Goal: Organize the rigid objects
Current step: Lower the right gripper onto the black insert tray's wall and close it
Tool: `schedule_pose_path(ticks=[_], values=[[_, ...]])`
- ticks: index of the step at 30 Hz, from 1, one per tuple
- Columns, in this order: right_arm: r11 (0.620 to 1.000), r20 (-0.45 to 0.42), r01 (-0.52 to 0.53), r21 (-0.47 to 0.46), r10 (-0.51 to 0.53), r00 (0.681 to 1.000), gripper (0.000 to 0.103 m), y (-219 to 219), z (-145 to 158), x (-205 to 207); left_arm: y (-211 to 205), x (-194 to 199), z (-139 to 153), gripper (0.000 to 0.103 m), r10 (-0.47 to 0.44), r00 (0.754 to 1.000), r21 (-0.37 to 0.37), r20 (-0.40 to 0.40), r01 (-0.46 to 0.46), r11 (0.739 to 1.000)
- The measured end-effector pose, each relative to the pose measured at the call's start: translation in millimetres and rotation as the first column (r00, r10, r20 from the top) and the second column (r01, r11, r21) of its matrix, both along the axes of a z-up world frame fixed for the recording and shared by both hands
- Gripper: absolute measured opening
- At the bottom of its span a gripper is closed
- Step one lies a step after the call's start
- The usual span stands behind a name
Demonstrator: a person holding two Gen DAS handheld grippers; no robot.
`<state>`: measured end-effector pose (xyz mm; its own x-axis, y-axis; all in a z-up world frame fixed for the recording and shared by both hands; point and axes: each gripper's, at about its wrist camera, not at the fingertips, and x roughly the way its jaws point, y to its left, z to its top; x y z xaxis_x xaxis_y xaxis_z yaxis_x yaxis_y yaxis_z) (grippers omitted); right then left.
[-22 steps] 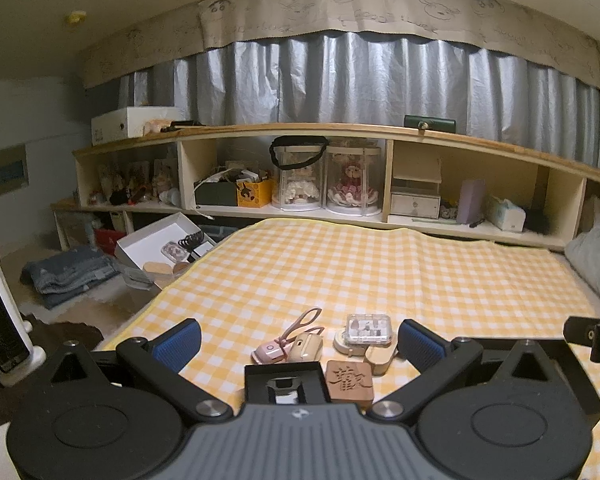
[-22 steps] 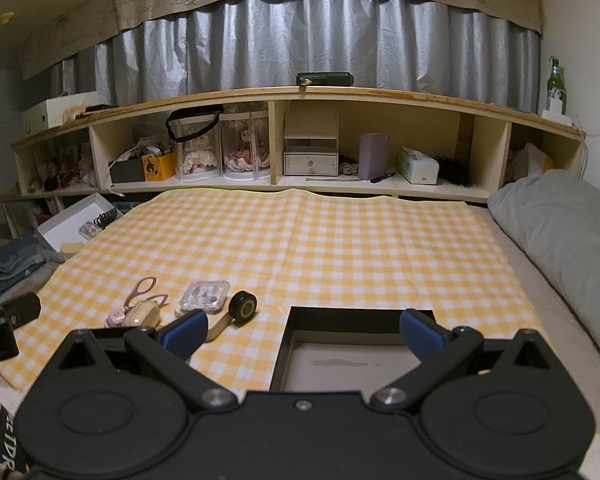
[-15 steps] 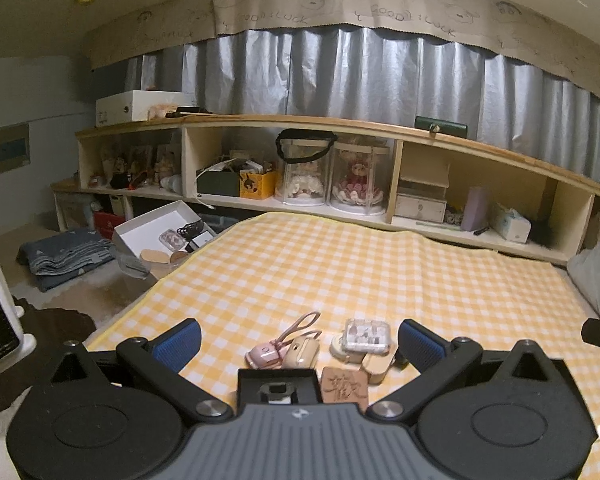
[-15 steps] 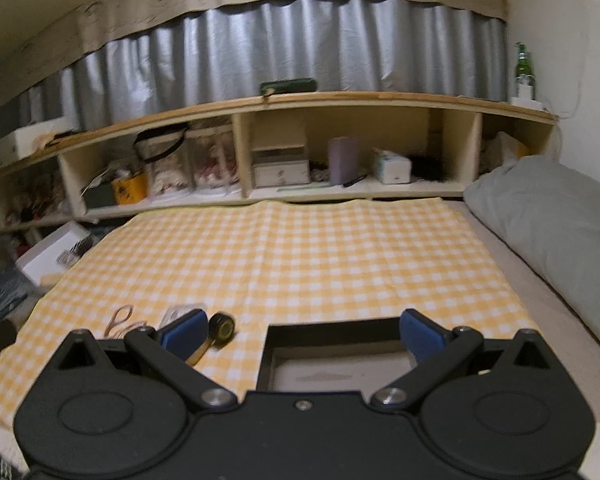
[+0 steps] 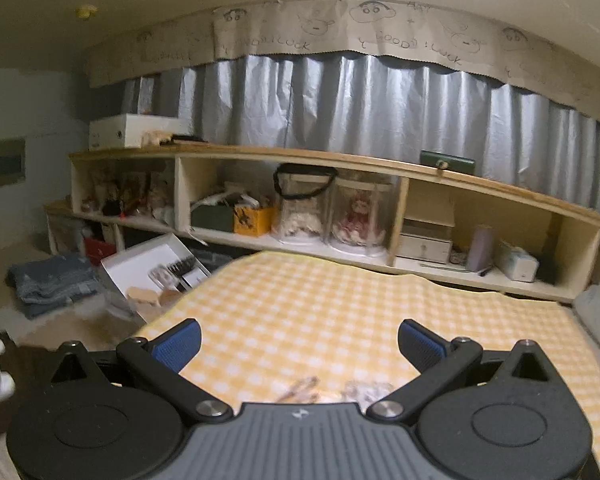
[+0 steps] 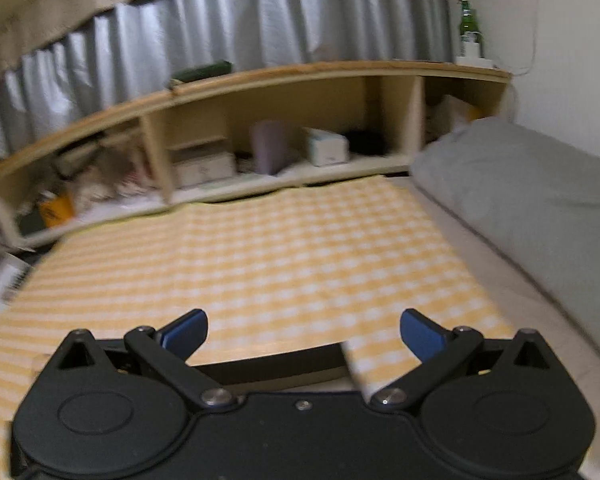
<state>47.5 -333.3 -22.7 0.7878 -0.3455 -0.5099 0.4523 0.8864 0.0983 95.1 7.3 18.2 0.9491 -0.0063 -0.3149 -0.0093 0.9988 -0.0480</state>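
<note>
Left wrist view: left gripper (image 5: pixel 299 344) spread wide, nothing between its blue pads (image 5: pixel 177 345). It hangs over the yellow checked cloth (image 5: pixel 340 312). Small items (image 5: pixel 332 390), blurred, lie on the cloth just at the gripper body's front edge, below and between the fingers; kinds not readable. Wooden shelf (image 5: pixel 300 158) beyond the cloth.

Right wrist view: right gripper (image 6: pixel 303 332) also spread wide, empty. Black tray (image 6: pixel 276 366) on the cloth (image 6: pixel 260 264), its rim just under the fingers, mostly hidden by the gripper body. Grey pillow (image 6: pixel 532 200) right of the cloth.
</note>
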Motion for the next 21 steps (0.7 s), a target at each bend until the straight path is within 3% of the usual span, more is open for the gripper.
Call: schedule_pose_path(ticks=[5,8,10,13,17,21], values=[[0.999,-0.131,0.031,0.018,-0.028,0.991,0.1,-32.4,-20.6,26.1,1.5,26.4,5.9,0.103,0.057,0.998,0.087,-0.001,-0.056,0.995],[1.0,-0.218,0.003,0.011,0.0,0.976,0.085,-40.9,-36.3,33.5,7.6,42.7,5.8,0.103,0.044,0.999,0.096,-0.028,-0.041,0.995],[1.0,-0.295,0.011,0.013,-0.006,0.955,0.067,-46.9,-49.1,37.1,12.3,55.5,3.3,0.102,0.022,0.998,0.098,-0.066,-0.015,0.995],[0.994,-0.37,0.03,0.103,0.01,0.929,0.038,-56.4,-62.7,41.9,16.3,71.6,-5.2,0.099,0.001,0.992,0.128,-0.127,0.015,0.992],[0.98,-0.405,-0.007,0.198,0.088,0.91,0.037,-55.6,-73.0,45.2,26.7,93.5,-20.9,0.093,-0.05,0.963,0.122,-0.264,0.085,0.989],[0.976,-0.459,-0.037,0.215,0.134,0.878,0.032,-47.9,-83.8,49.2,45.4,112.8,-40.3,0.085,-0.049,0.912,0.053,-0.408,0.077,0.996]])
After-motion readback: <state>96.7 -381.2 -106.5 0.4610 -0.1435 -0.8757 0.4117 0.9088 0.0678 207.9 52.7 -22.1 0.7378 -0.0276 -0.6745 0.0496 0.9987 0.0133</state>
